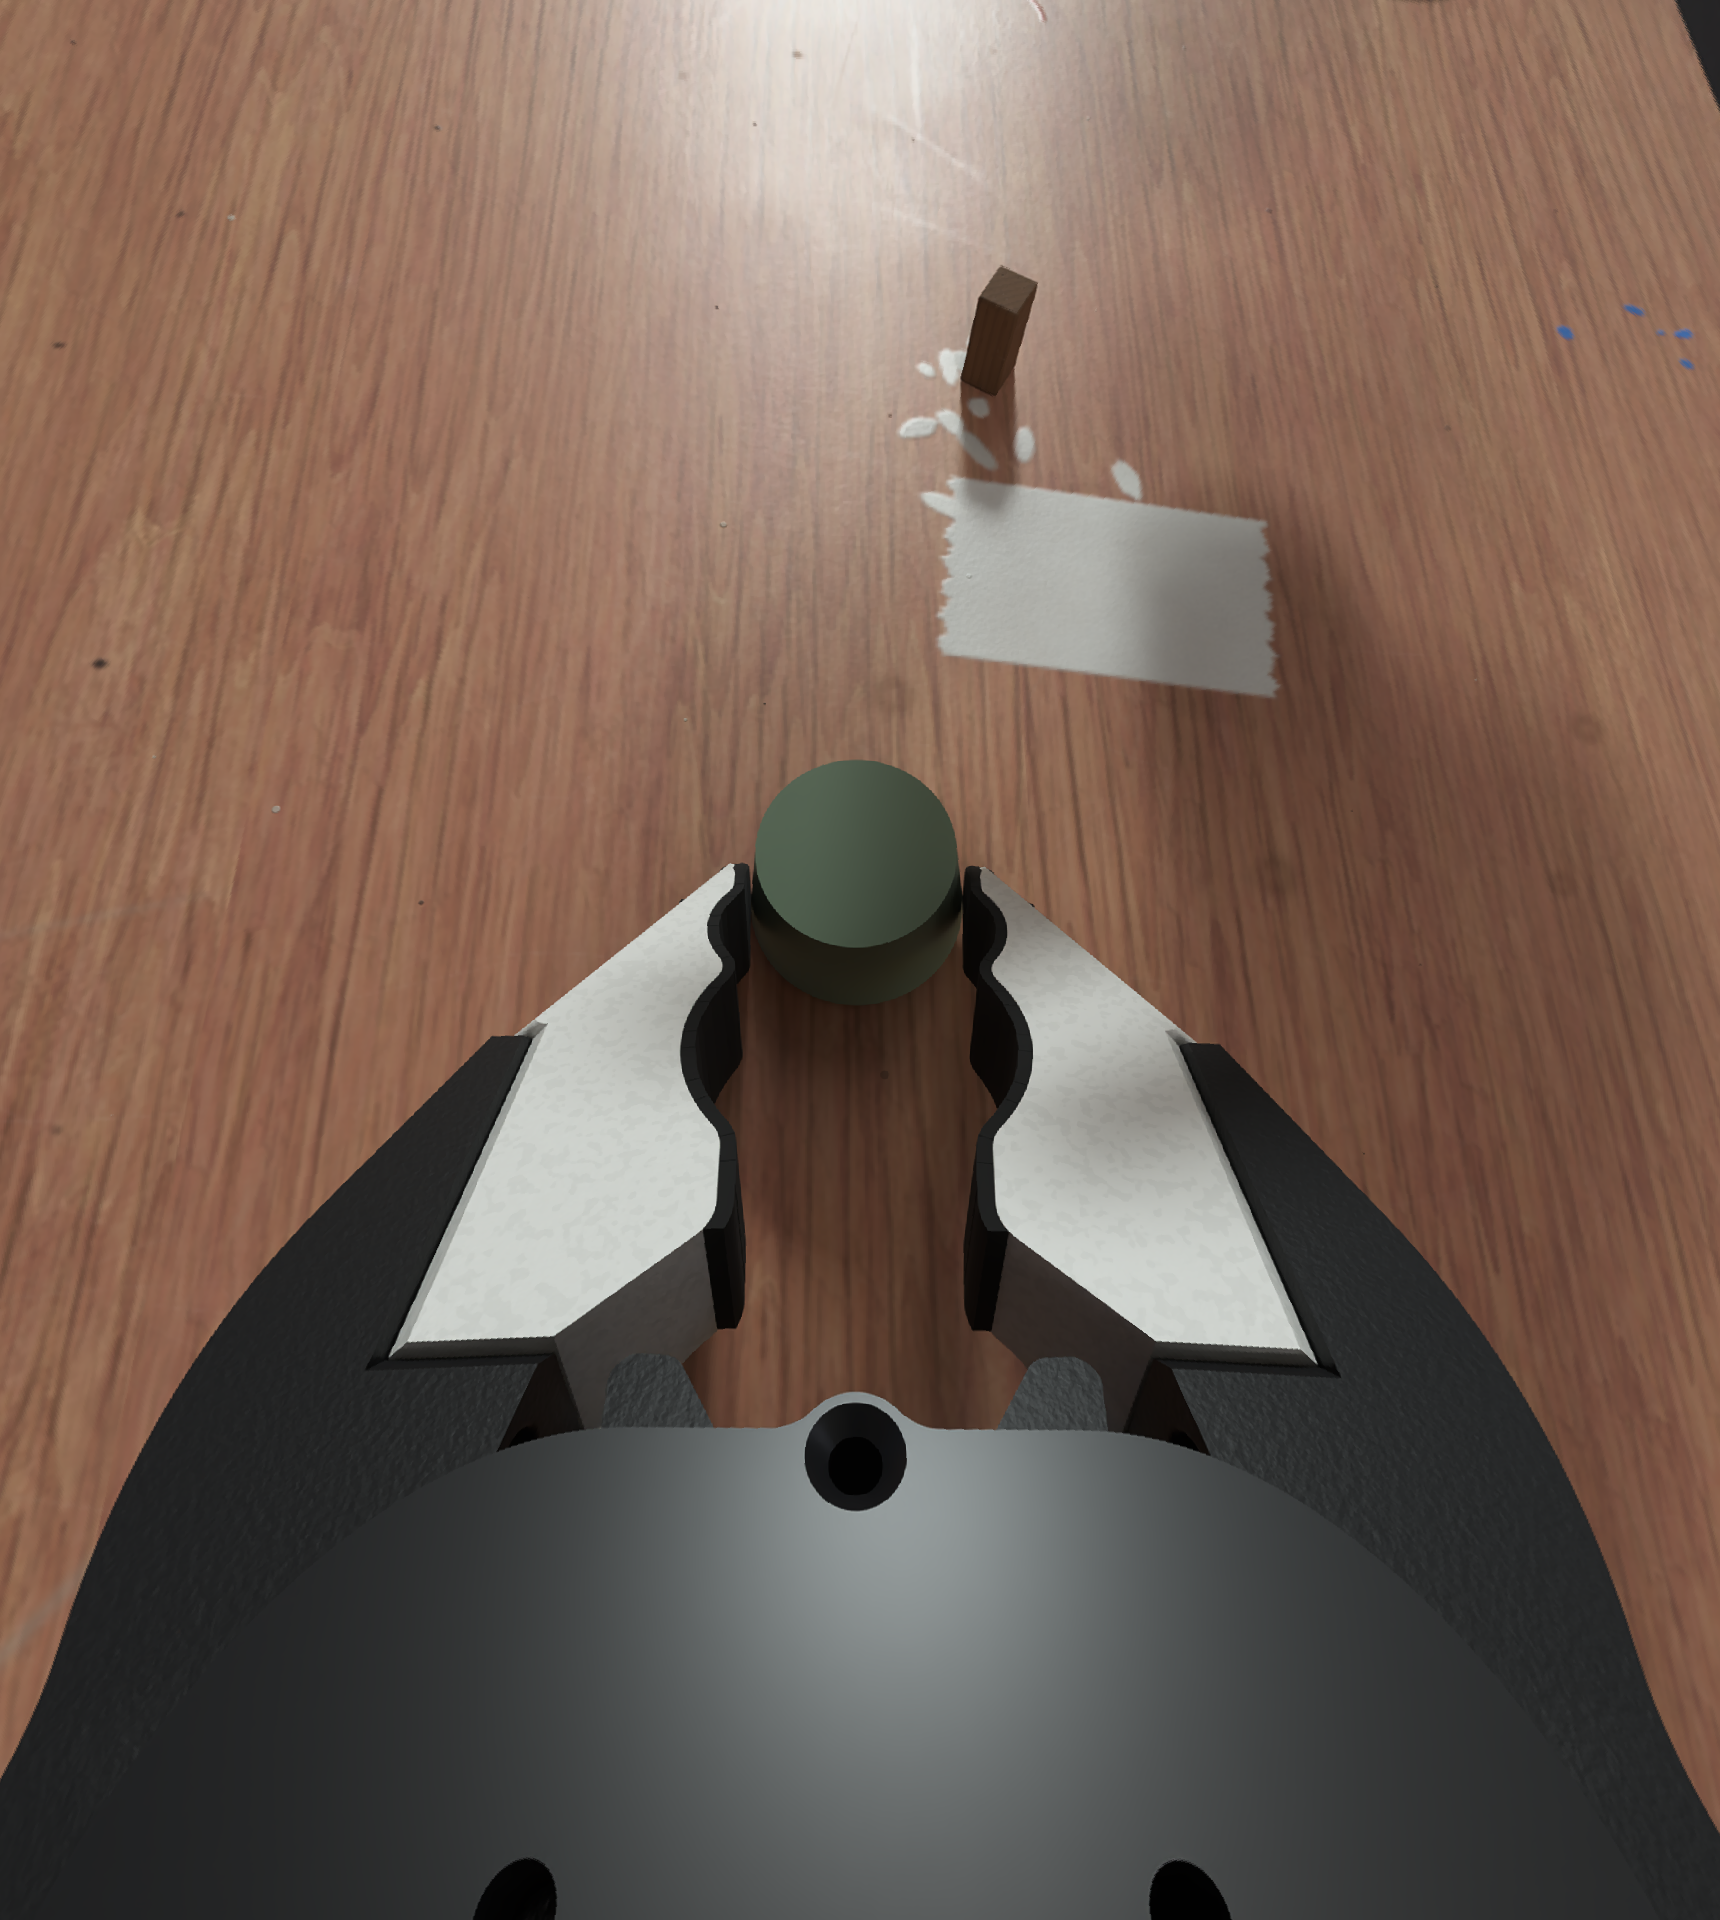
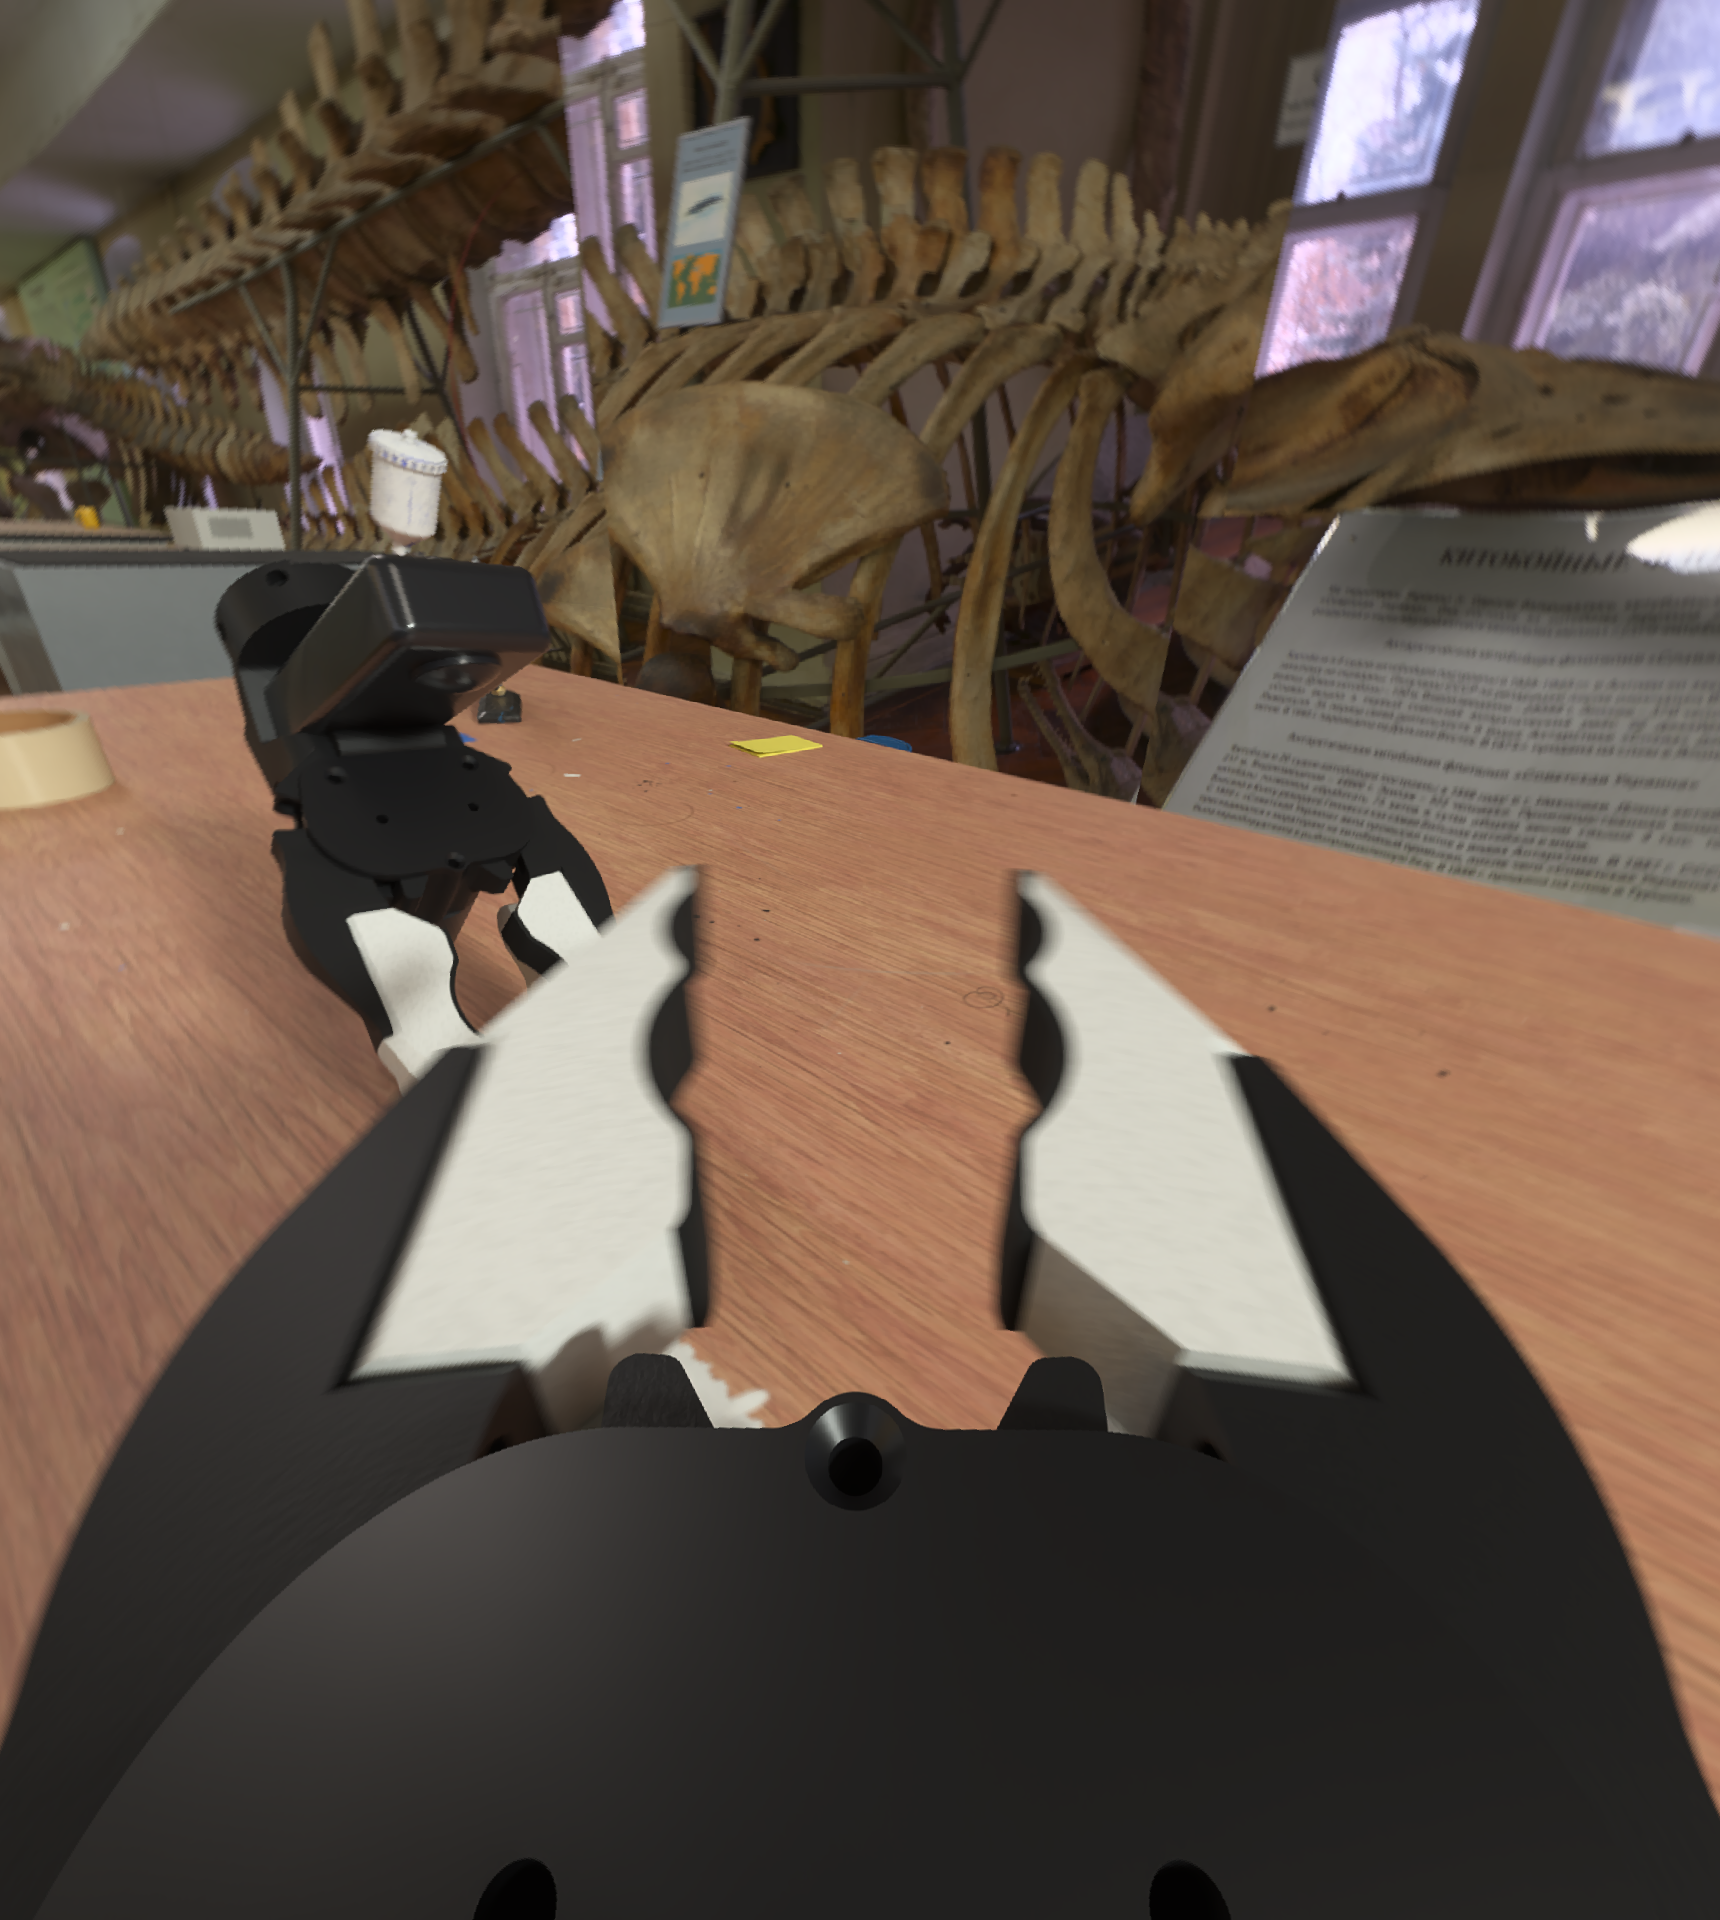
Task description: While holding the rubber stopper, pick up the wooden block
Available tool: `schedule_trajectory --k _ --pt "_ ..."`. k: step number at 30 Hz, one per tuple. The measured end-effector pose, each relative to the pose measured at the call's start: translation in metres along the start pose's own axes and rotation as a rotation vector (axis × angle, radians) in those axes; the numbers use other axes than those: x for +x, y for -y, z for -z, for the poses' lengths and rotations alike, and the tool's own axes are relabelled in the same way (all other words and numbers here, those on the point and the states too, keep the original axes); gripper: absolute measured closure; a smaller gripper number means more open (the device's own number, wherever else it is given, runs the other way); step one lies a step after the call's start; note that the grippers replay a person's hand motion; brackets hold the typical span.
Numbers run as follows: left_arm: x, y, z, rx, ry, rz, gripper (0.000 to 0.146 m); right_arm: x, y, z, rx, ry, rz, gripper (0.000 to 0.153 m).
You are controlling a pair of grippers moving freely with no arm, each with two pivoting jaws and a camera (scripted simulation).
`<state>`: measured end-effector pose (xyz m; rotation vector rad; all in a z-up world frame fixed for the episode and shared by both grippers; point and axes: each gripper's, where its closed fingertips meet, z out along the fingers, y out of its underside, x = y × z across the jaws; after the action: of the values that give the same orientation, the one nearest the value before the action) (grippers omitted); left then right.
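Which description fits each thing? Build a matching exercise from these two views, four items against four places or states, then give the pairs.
Column one:
1. rubber stopper
2. wooden block
3. roll of tape
4. right hand-held gripper

Column two:
A. open, nothing between its fingers
B. standing upright beyond the white patch
C. clamped between the left hand-held gripper's fingertips
D. lying flat near the table's far left

Pairs: 1-C, 2-B, 3-D, 4-A
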<state>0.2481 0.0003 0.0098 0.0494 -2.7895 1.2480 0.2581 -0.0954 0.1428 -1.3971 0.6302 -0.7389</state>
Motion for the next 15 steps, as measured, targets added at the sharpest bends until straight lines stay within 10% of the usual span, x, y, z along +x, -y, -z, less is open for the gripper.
schedule_trajectory --k 1,3,15 --pt "0.000 0.000 0.000 0.001 0.002 -0.001 0.105 0.000 0.004 0.005 0.003 0.013 0.035 0.129" --pt "0.000 0.000 0.000 0.000 0.005 -0.003 0.105 0.006 0.010 0.014 0.002 -0.023 0.128 0.150" --pt "0.000 0.000 0.000 -0.005 0.011 0.001 0.105 0.026 -0.012 0.037 -0.254 -0.100 0.273 0.151"
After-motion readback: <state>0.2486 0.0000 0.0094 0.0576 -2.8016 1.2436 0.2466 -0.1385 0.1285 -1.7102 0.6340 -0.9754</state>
